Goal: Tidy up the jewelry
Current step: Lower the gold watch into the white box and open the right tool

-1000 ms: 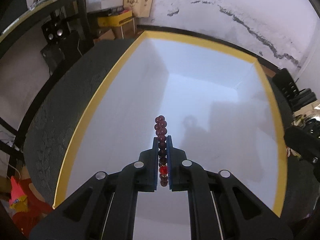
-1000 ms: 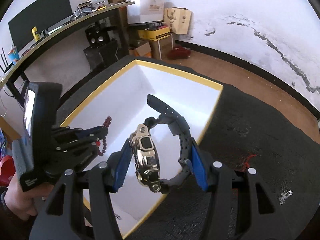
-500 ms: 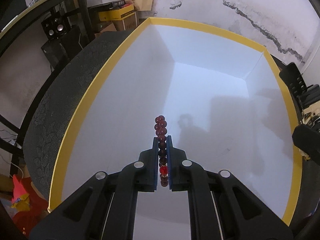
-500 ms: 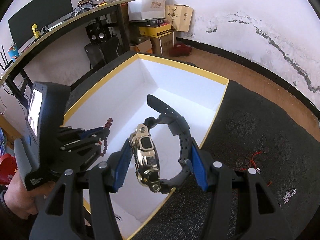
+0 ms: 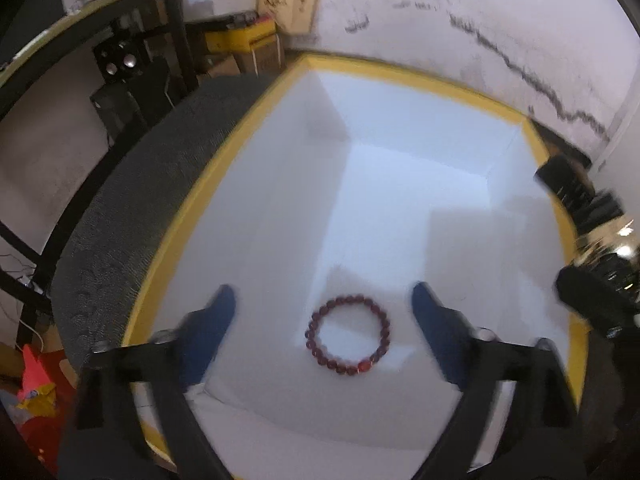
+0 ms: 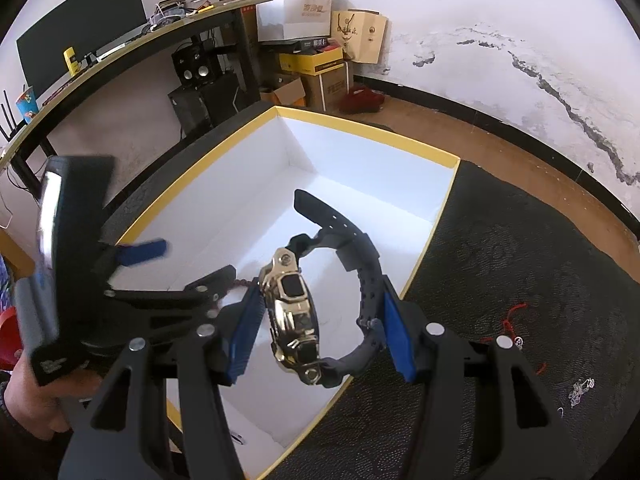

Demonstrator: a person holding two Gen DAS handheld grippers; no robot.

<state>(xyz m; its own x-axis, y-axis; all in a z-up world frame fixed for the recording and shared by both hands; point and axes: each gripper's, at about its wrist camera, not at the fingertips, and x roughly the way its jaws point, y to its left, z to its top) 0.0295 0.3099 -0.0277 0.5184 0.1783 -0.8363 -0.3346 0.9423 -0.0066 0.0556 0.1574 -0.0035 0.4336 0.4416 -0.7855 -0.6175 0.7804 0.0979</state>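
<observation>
A dark red bead bracelet (image 5: 347,336) lies flat as a ring on the floor of the white box with a yellow rim (image 5: 188,216). My left gripper (image 5: 322,312) is open above it, its blue fingers wide apart on either side. In the right wrist view the left gripper (image 6: 176,264) hangs over the box's near left part, and only a few beads of the bracelet (image 6: 242,282) show. My right gripper (image 6: 320,320) is shut on a gold-faced watch with a black strap (image 6: 296,304), held above the box's near right rim (image 6: 424,256).
The box sits on a dark patterned mat (image 6: 520,280). A red string piece (image 6: 516,316) and a small silver piece (image 6: 580,388) lie on the mat at right. A desk (image 6: 120,56), speakers and cardboard boxes (image 6: 320,76) stand behind.
My left gripper opened wide and let go of the bead bracelet, which now lies flat on the box floor. The right gripper still holds the watch, shifted slightly.
</observation>
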